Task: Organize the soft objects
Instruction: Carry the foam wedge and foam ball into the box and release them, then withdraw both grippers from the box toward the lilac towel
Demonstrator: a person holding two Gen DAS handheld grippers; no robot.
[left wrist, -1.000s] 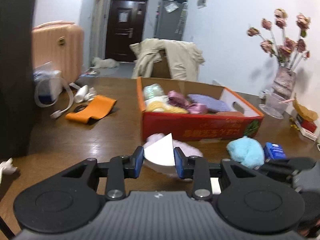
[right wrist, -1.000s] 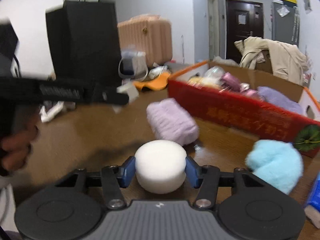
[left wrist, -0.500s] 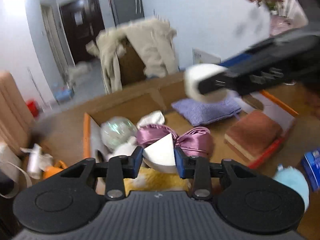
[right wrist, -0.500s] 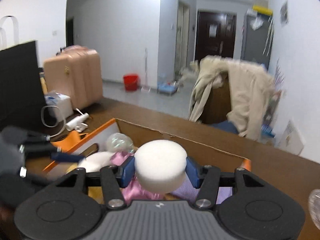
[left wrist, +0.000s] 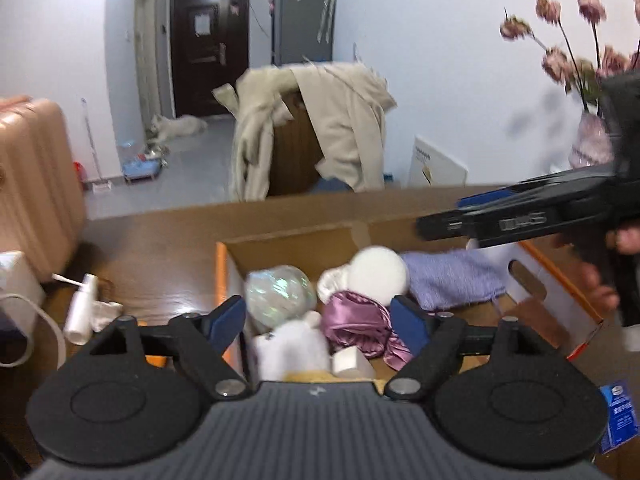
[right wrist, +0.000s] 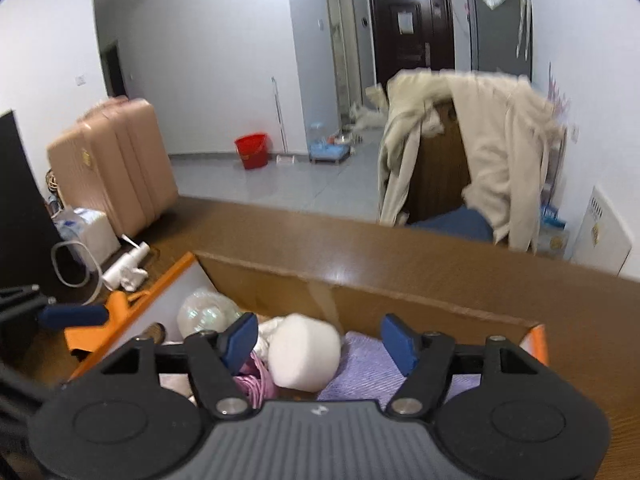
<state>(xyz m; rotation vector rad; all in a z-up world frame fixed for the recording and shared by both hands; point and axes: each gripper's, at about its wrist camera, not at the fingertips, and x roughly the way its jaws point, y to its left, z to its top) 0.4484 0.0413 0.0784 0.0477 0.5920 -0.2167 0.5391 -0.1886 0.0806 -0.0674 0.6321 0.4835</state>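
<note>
Both grippers hover over an orange-rimmed cardboard box of soft things. My left gripper is open and empty; a small white wedge sponge lies in the box below it. My right gripper is open; a round white sponge lies loose between and below its fingers, on a lavender cloth. The same sponge shows in the left wrist view, beside a pink satin piece and an iridescent ball. The right gripper's body crosses the upper right there.
The box sits on a brown table. A white spray bottle, an orange band and a white device with a hose lie left of it. A blue packet lies right. A coat-draped chair stands behind.
Both grippers have opened over the box. The white wedge has dropped from the left gripper and the round sponge from the right, and both now lie in the box.
</note>
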